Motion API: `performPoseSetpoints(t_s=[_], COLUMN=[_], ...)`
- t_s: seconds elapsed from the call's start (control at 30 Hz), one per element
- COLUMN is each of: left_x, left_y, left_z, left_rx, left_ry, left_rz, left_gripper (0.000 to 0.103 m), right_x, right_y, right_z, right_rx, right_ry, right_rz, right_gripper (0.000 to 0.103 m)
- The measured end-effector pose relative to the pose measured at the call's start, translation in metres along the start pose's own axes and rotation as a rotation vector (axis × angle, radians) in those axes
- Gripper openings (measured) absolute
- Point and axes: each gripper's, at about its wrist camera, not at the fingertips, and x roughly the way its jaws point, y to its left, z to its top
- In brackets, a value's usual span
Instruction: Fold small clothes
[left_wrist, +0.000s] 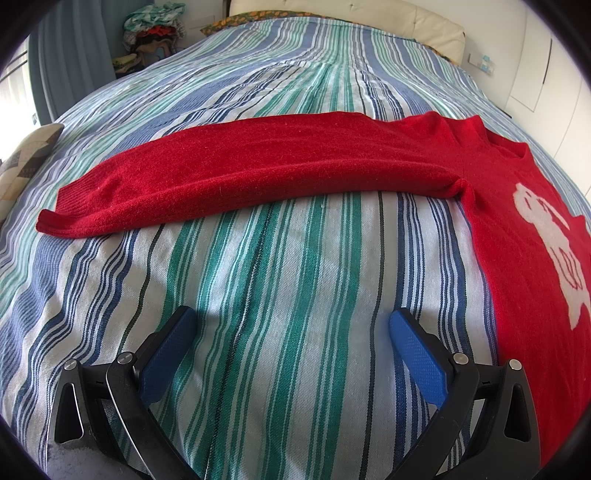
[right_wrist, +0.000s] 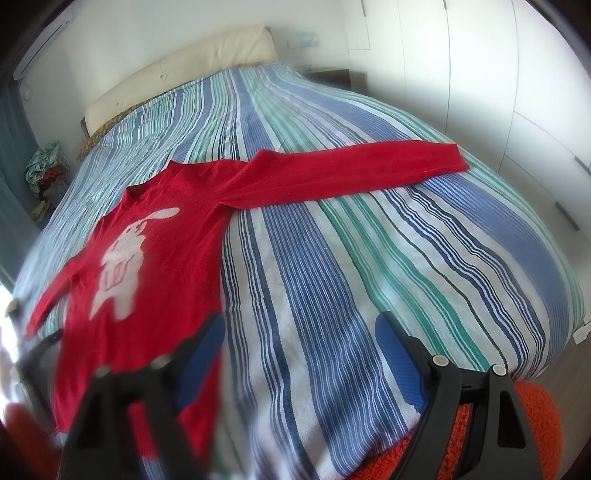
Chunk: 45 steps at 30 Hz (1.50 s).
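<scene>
Because the task is to fold it, the red knitted long-sleeved sweater with a white rabbit figure on its chest (right_wrist: 155, 258) lies spread flat, front up, on the bed's blue, green and white striped cotton cover (left_wrist: 295, 277), both sleeves stretched straight out to the sides so that every edge is easy to reach. The left sleeve (left_wrist: 240, 177) runs across the left wrist view, its ribbed cuff (left_wrist: 59, 218) at the far left, well clear of the body. The left claw (left_wrist: 291, 332) hovers over bare cover just beside the sweater's side edge, its blue-padded fingers (left_wrist: 170, 354) wide apart with nothing between them. The right claw (right_wrist: 299, 339) likewise stands apart and empty, over the cover at the sweater's other side; its near finger is blurred. Neither touches the knit, so the fold looks not yet begun. The soft wool should drape and crease easily, and the long sleeves likely need bringing in over the body first.
</scene>
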Motion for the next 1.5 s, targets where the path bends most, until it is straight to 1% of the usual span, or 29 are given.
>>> performPoseSetpoints(t_s=[1.5], left_x=[0.0000], left_y=[-0.0002], left_z=[-0.0002], left_rx=[0.000], left_ry=[-0.001], left_rz=[0.001], left_gripper=[0.103], right_x=[0.0039], right_y=[-0.0056], right_z=[0.0015], right_rx=[0.025], right_ry=[0.015], right_rz=[0.005], right_gripper=[0.083])
